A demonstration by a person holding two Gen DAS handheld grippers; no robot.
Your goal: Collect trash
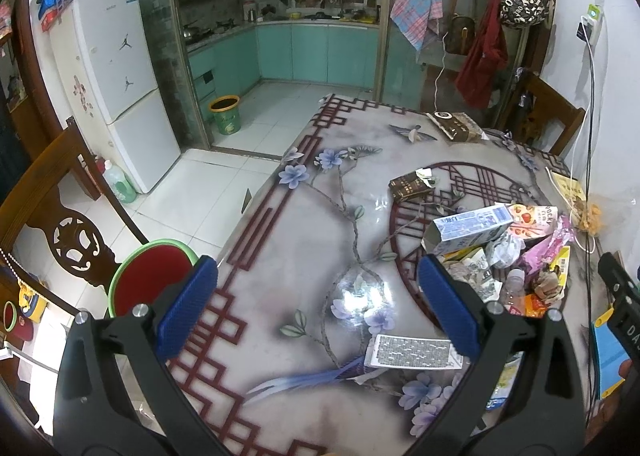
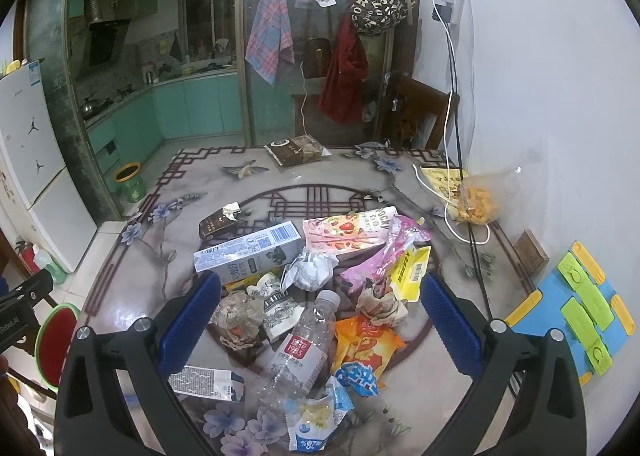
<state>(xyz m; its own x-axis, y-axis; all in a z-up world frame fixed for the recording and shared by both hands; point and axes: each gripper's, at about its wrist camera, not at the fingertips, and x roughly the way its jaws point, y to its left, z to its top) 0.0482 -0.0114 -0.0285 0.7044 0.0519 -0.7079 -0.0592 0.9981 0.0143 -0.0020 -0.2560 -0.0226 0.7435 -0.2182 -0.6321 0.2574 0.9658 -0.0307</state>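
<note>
- The left gripper, black-armed with blue textured pads, hangs above the table with its jaws spread wide and nothing between them; below the gap lie bare printed flowers and a glare spot.
- A flat white card with a grey dotted face lies on the table just inside the left gripper's right finger.
- The right gripper, of the same build, is also spread wide and holds nothing; it hovers over the trash heap.
- Between its fingers lies a clear crushed plastic water bottle with a red label, its white cap pointing away from the camera.
- Touching the bottle on the left is a brownish crumpled paper ball; on the right, an orange snack wrapper and another crumpled brown wrapper.
- Nearer the camera sit a blue-and-white torn snack packet and a small blue crumpled wrapper.
- Farther back in the heap: a long white-and-blue carton box, a crumpled white paper wad, a pink strawberry biscuit box, a pink plastic wrapper and a yellow barcoded packet.
- A dark brown small box lies apart, beyond the heap.
- The glossy flower-printed table carries all of it.
- A round red-and-green basin sits below the table's left edge, beside a carved wooden chair.
</note>
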